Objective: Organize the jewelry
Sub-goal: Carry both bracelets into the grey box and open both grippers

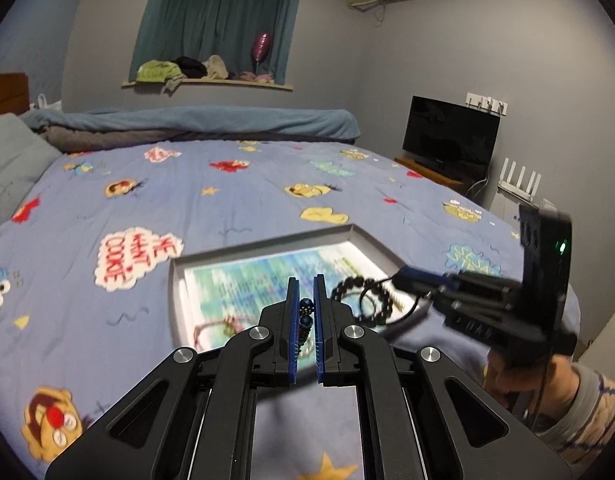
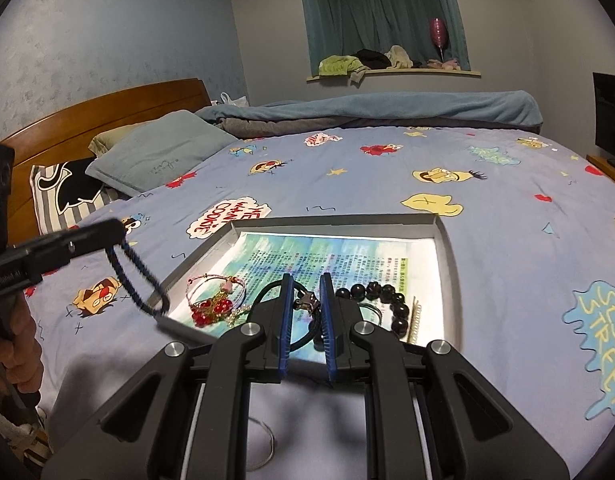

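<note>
The left gripper is clamped on a blue beaded bracelet; the right gripper grips a black cord bracelet over the tray.

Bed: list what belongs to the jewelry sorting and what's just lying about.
Job:
grey box
blue bead bracelet, in left tongs
red bead bracelet
black bead bracelet
star-charm cord

Lying about:
grey pillow
striped pillow
blue blanket
</note>
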The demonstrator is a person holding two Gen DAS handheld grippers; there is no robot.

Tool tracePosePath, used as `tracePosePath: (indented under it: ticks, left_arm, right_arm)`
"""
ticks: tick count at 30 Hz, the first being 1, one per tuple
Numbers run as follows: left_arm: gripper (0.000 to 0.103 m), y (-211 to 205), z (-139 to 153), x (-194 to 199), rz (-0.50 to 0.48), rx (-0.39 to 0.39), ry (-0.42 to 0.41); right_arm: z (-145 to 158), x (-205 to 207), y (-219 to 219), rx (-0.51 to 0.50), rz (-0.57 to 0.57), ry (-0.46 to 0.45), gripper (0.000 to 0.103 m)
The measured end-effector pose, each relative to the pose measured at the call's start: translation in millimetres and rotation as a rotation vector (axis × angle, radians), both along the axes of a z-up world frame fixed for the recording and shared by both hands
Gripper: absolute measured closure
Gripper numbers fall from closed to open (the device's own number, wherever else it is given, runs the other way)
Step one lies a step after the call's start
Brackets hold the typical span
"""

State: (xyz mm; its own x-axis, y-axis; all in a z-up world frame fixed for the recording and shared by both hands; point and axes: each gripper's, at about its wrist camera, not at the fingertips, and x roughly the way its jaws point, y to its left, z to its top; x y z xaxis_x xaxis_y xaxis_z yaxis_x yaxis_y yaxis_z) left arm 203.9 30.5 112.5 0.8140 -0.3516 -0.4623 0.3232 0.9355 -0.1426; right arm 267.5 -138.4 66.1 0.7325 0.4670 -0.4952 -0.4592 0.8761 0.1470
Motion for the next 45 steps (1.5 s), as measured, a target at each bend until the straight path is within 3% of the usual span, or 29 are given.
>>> tracePosePath:
  ticks: [6,13,25,29,31,37,45]
  left_arm:
    - [0.096,-5.2,-1.5,23.1,-0.005,-0.004,0.009]
    - [0.096,-4.4,-34.9,50.0,0.004,0.006,0.081]
    - [0.094,23.3,-73.8,70.7,0.105,0.029,0.172]
    - [0.076,27.2,-76.7,65.0,0.129,0.033,0.166]
    - [0.071,27.4,-76.2,61.9,0.134,0.038,0.161]
    - [0.032,27.5,-74.4,43.0,0.164,0.058,0.116]
    - [0.032,27.1,-73.8,8.9,0.165,0.041,0.074]
  right_arm:
    - [-12.8,17.1,6.1,0.001,0.001,0.022,0.09]
    - [-25.2,27.8,7.8,-0.004,0.003,0.051,0.09]
    - [-35.4,38.1,11.4,-0.018,-0.002,0.084,0.09]
    - [-36.8,39.3,11.1,-0.018,-0.008,0.086,0.088]
    - [-37.6,38.6,10.4,-0.015,-0.011,0.087,0.078]
    - [-35.9,31.6,3.4,0.012,-0.022,0.062,0.068]
    - [-33.9,6.5,-5.2,0.02,-0.035,0.009,0.065]
